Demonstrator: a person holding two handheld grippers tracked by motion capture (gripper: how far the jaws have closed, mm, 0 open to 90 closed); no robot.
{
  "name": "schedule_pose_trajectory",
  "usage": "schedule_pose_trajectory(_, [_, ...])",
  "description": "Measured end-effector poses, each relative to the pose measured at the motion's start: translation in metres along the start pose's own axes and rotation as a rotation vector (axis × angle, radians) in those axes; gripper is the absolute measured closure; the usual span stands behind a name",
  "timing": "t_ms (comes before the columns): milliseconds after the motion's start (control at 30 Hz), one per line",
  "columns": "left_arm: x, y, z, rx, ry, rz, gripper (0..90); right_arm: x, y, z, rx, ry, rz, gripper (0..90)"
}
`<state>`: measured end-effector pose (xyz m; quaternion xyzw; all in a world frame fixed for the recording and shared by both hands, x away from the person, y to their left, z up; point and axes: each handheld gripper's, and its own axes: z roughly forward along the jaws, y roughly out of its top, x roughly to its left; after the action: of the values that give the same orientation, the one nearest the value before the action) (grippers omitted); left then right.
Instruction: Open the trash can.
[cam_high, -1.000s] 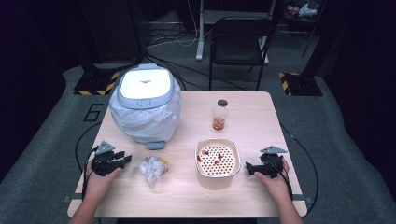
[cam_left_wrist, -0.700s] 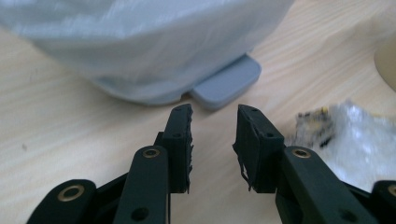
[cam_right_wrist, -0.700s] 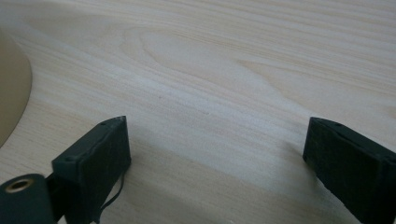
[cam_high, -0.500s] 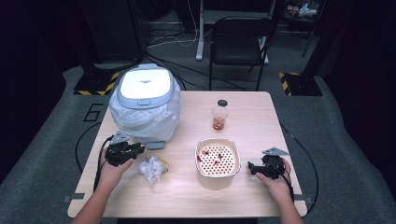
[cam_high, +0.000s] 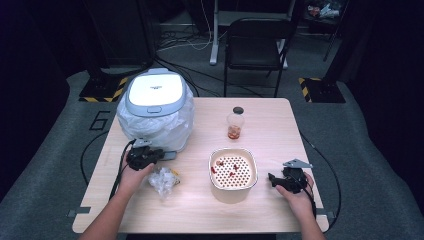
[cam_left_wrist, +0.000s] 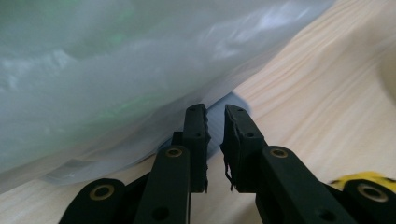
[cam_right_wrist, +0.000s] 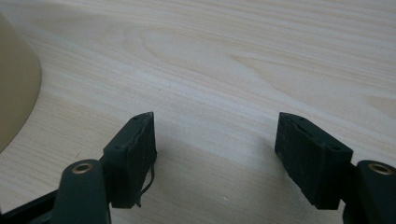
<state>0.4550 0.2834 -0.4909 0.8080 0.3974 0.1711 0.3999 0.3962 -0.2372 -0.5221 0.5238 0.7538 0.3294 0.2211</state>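
Evidently, in the high view, the left hand-held gripper (cam_high: 159, 154) is being seen farther up the desk (cam_high: 200, 212) than a second ago: it is now being held against the foot of the bagged cooker (cam_high: 155, 95), clear of the crumpled wrapper (cam_high: 162, 181), which is lying where it was. Its tips are being pointed at a grey tab (cam_high: 170, 155) that is sticking out from under the plastic bag (cam_high: 167, 127), so a grab at that tab is judged to be under way. The right hand-held gripper (cam_high: 270, 178) is being kept at its spot beside the perforated bowl (cam_high: 232, 172).

In the left gripper view, the left hand-held gripper (cam_left_wrist: 215, 109) has just been closing, and only a narrow slit is being left between the jaws. Nothing is being pinched yet; the grey tab (cam_left_wrist: 236, 99) is lying just beyond the tips, under the overhanging plastic bag (cam_left_wrist: 116, 60).

In the right gripper view, the right hand-held gripper (cam_right_wrist: 215, 123) has also just been closing, yet its jaws are being held well apart over bare desk (cam_right_wrist: 210, 56), with nothing between them and the bowl's wall (cam_right_wrist: 14, 84) off to the side.
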Motion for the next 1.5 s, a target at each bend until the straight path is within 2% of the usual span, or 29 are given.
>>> schedule_pose_trajectory(33, [0.0, -0.001, 0.002, 0.0, -0.005, -0.004, 80.2, 0.0, 0.0, -0.001, -0.003, 0.001, 0.003, 28.9])
schedule_pose_trajectory(67, [0.002, -0.002, 0.003, 0.02, -0.001, 0.019, 80.3, 0.0, -0.001, -0.002, -0.003, 0.001, 0.001, 28.9])
schedule_pose_trajectory(133, [0.003, -0.003, 0.005, -0.001, -0.015, -0.005, 80.5, 0.001, -0.001, -0.004, -0.002, 0.002, 0.0, 28.8])
schedule_pose_trajectory(233, [0.002, -0.004, 0.008, 0.006, -0.008, -0.001, 84.1, 0.001, -0.002, -0.006, -0.005, 0.002, 0.012, 28.5])
schedule_pose_trajectory(267, [0.001, -0.005, 0.008, 0.01, -0.009, 0.01, 85.2, 0.002, -0.002, -0.007, -0.004, 0.003, 0.02, 28.5])
schedule_pose_trajectory(300, [0.001, -0.004, 0.008, 0.007, 0.004, 0.052, 87.1, 0.001, -0.002, -0.008, -0.006, 0.009, 0.01, 28.5])
schedule_pose_trajectory(333, [0.0, -0.004, 0.008, 0.021, -0.008, 0.064, 90.0, 0.002, -0.002, -0.01, -0.008, 0.01, 0.029, 28.5])
schedule_pose_trajectory(367, [-0.001, -0.005, 0.009, 0.021, 0.009, 0.07, 90.0, 0.002, -0.002, -0.012, -0.01, 0.013, 0.027, 28.5])
schedule_pose_trajectory(400, [0.0, -0.004, 0.009, 0.024, 0.006, 0.083, 90.0, 0.003, -0.001, -0.013, -0.016, 0.014, 0.028, 28.5])
schedule_pose_trajectory(500, [0.0, -0.005, 0.01, 0.01, 0.001, 0.06, 90.0, 0.006, 0.0, -0.018, -0.034, 0.025, 0.023, 28.0])
schedule_pose_trajectory(600, [0.001, -0.006, 0.01, 0.021, -0.012, 0.046, 90.0, 0.008, 0.002, -0.023, -0.039, 0.015, 0.017, 27.4])
schedule_pose_trajectory(667, [0.002, -0.006, 0.011, 0.027, -0.012, 0.043, 90.0, 0.009, 0.004, -0.028, -0.054, 0.027, 0.017, 27.4])
schedule_pose_trajectory(700, [0.001, -0.006, 0.012, 0.014, -0.002, 0.041, 90.0, 0.01, 0.005, -0.03, -0.063, 0.026, 0.017, 27.4])
schedule_pose_trajectory(833, [0.001, -0.007, 0.014, 0.035, 0.004, 0.041, 90.0, 0.012, 0.01, -0.039, -0.083, 0.037, 0.019, 27.5])
schedule_pose_trajectory(867, [0.001, -0.008, 0.015, 0.027, -0.016, 0.007, 90.0, 0.012, 0.011, -0.041, -0.088, 0.041, 0.018, 27.4])
schedule_pose_trajectory(900, [0.001, -0.009, 0.016, 0.032, -0.016, -0.006, 90.0, 0.013, 0.013, -0.044, -0.088, 0.043, 0.013, 27.4])
schedule_pose_trajectory(933, [-0.001, -0.011, 0.018, 0.026, -0.022, -0.053, 90.0, 0.014, 0.014, -0.047, -0.093, 0.042, 0.007, 27.4])
schedule_pose_trajectory(1000, [0.0, -0.011, 0.019, 0.047, -0.022, -0.028, 90.0, 0.016, 0.019, -0.054, -0.101, 0.043, 0.005, 27.4])
schedule_pose_trajectory(1067, [0.0, -0.012, 0.021, 0.047, -0.018, -0.012, 90.0, 0.017, 0.024, -0.06, -0.115, 0.057, 0.008, 27.4])
schedule_pose_trajectory(1167, [0.0, -0.013, 0.022, 0.031, -0.036, -0.061, 90.0, 0.019, 0.033, -0.07, -0.136, 0.079, 0.015, 26.5])
schedule_pose_trajectory(1200, [0.0, -0.013, 0.022, 0.03, -0.037, -0.066, 90.0, 0.02, 0.036, -0.074, -0.141, 0.09, 0.016, 26.5])
schedule_pose_trajectory(1233, [0.001, -0.012, 0.021, 0.038, -0.03, -0.046, 90.0, 0.021, 0.039, -0.077, -0.154, 0.097, 0.015, 26.4])
schedule_pose_trajectory(1300, [0.001, -0.012, 0.021, 0.038, -0.027, -0.041, 90.0, 0.023, 0.046, -0.084, -0.171, 0.112, -0.002, 26.4])
schedule_pose_trajectory(1400, [0.001, -0.013, 0.022, 0.028, -0.042, -0.082, 90.0, 0.032, 0.059, -0.096, -0.192, 0.121, -0.023, 26.4])
schedule_pose_trajectory(1500, [0.002, -0.013, 0.022, 0.021, -0.045, -0.086, 90.0, 0.043, 0.072, -0.106, -0.217, 0.156, -0.049, 24.9])
